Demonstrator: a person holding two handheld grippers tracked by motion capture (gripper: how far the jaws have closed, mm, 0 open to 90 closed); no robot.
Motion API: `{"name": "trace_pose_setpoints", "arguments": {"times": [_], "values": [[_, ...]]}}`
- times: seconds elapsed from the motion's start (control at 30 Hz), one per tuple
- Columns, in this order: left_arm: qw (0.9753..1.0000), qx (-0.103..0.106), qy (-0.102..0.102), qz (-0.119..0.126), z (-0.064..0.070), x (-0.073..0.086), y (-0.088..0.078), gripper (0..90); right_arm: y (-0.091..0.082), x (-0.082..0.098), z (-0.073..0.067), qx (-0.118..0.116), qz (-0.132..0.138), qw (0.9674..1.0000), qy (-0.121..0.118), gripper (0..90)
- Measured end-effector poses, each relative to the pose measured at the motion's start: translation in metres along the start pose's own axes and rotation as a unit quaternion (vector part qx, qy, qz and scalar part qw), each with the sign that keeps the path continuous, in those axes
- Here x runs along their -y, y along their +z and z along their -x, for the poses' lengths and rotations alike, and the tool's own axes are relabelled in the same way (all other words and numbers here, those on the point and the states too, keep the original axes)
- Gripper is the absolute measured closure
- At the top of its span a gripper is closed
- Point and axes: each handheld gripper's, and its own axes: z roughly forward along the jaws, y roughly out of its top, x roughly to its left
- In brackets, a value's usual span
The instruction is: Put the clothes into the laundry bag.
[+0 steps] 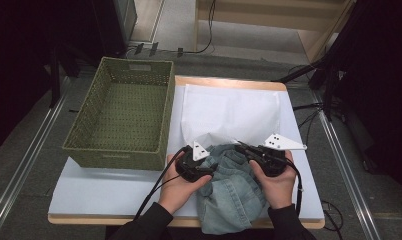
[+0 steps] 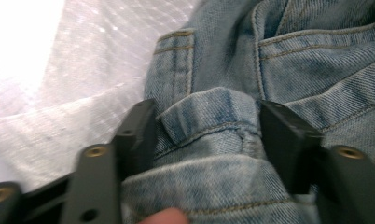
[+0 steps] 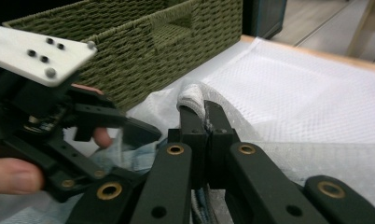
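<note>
Your right gripper (image 3: 205, 122) is clamped tight on the rim of the white mesh laundry bag (image 1: 229, 112), jaws fully together with a fold of mesh pinched between them, holding the bag mouth up. Your left gripper (image 2: 206, 126) stands about half open around a bunched fold of the jeans (image 2: 269, 60); the denim sits between the jaws near the waistband and a belt loop, but you can't tell whether the pads actually press on it, so call it loose. The jeans lie in a crumpled heap at the near edge of the counter (image 1: 89, 187), between your two hands, touching the bag's near end. In the high view most of the denim (image 1: 234, 190) is outside the bag, with at most its far edge at the opening. The bag itself lies flat across the middle of the counter. The green woven basket (image 1: 121, 112) sits empty at the left, just beside the bag. Judged progress: early — the bag mouth is held and the jeans are lined up; left to do is feeding the denim in.
</note>
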Motion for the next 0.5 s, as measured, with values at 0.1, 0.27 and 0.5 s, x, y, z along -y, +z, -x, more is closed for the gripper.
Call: {"name": "trace_pose_setpoints", "arguments": {"times": [0.1, 0.27, 0.5], "values": [[0.9995, 0.025, 0.007, -0.016, 0.000, -0.003, 0.002, 62.1, -0.001, 0.000, 0.001, -0.008, -0.003, 0.9999, 0.014, 89.6], [0.9993, 0.034, 0.019, 0.000, 0.005, -0.008, -0.007, 77.2, -0.005, 0.000, -0.003, 0.000, 0.000, 1.0000, -0.004, 84.6], [0.9969, 0.062, 0.040, 0.029, 0.021, -0.015, -0.013, 77.9, -0.001, 0.000, -0.008, 0.018, -0.001, 0.9998, -0.012, 90.0]]}}
